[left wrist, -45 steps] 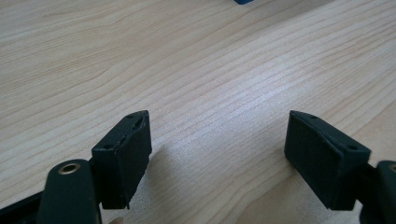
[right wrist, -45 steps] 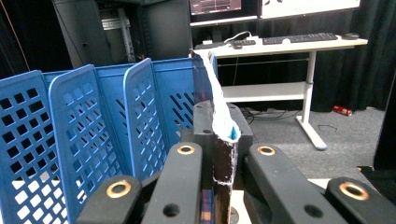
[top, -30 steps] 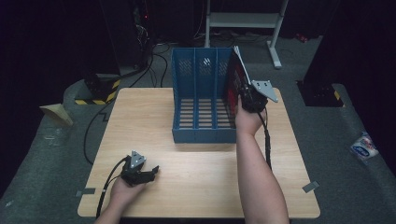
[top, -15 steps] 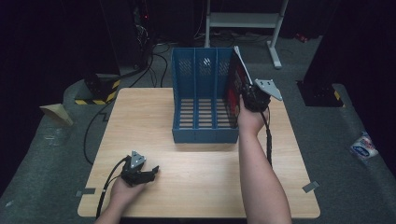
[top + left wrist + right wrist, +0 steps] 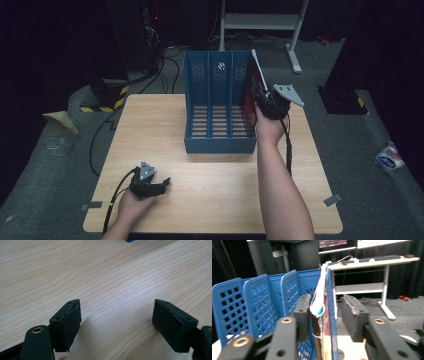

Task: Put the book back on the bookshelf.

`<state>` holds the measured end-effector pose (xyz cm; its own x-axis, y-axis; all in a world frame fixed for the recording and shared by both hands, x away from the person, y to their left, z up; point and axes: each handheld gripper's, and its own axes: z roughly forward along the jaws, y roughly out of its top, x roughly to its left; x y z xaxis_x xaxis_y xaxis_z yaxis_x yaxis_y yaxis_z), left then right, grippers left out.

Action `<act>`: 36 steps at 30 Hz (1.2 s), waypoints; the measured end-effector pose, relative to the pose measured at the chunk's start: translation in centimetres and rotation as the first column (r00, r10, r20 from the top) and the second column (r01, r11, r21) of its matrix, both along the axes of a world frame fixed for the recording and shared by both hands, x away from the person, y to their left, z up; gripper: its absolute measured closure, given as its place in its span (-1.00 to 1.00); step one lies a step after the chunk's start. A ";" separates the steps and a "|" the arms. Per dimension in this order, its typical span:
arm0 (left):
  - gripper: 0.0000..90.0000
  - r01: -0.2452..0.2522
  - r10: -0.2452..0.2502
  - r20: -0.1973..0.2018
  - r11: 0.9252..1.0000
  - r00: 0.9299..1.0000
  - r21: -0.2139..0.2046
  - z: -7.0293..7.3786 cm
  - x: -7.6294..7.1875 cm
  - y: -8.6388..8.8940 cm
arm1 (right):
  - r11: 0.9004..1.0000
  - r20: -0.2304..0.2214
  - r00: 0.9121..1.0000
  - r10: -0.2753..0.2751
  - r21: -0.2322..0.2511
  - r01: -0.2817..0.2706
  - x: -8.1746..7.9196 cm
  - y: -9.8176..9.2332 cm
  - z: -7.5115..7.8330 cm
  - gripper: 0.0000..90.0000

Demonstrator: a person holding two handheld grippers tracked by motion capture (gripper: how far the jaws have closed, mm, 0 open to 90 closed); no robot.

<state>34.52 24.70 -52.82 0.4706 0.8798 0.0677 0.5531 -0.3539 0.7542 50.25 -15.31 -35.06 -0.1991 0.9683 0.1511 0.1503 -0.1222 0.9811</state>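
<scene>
Book [image 5: 254, 80] upright in the rightmost compartment of the blue file rack [image 5: 217, 107], and that is where we find it: leaning against the rack's right wall at the far middle of the worktop [image 5: 165, 125], its top edge poking above the wall. From the right gripper view we look straight along the worn spine of the book [image 5: 320, 302], with the rack's [image 5: 257, 302] perforated dividers fanning away on the left. Our right claw [image 5: 261, 96] is up at that right wall, and its jaws have just been opening; the book and the blue wall sit between them, and we see a clear gap on the right-hand pad, so nothing is pinched at this point. Whether the left-hand pad brushes the cover we cannot tell. Down at the near left corner of the worktop our left claw [image 5: 161, 184] rests low over the bare wood, well apart from the rack. In the left gripper view its jaws stand wide with only the woodgrain of the worktop [image 5: 112, 277] between them.
</scene>
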 end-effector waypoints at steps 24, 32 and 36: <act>-0.49 -0.002 0.002 -0.027 1.000 1.000 -0.024 0.0 0.2 0.2 | 0.990 -0.076 0.989 0.128 -0.047 -0.132 -3.1 -1.2 0.4 -0.72; -0.50 0.002 -0.004 -0.037 0.999 0.999 -0.035 0.0 0.3 0.2 | 0.985 -0.174 0.974 0.144 -0.070 -0.158 -5.5 -2.5 -2.4 -0.81; -0.53 0.012 -0.013 -0.037 1.000 0.999 -0.028 0.0 0.4 0.3 | 0.982 -0.218 0.968 0.128 -0.108 -0.154 -7.2 -3.6 -5.2 -0.80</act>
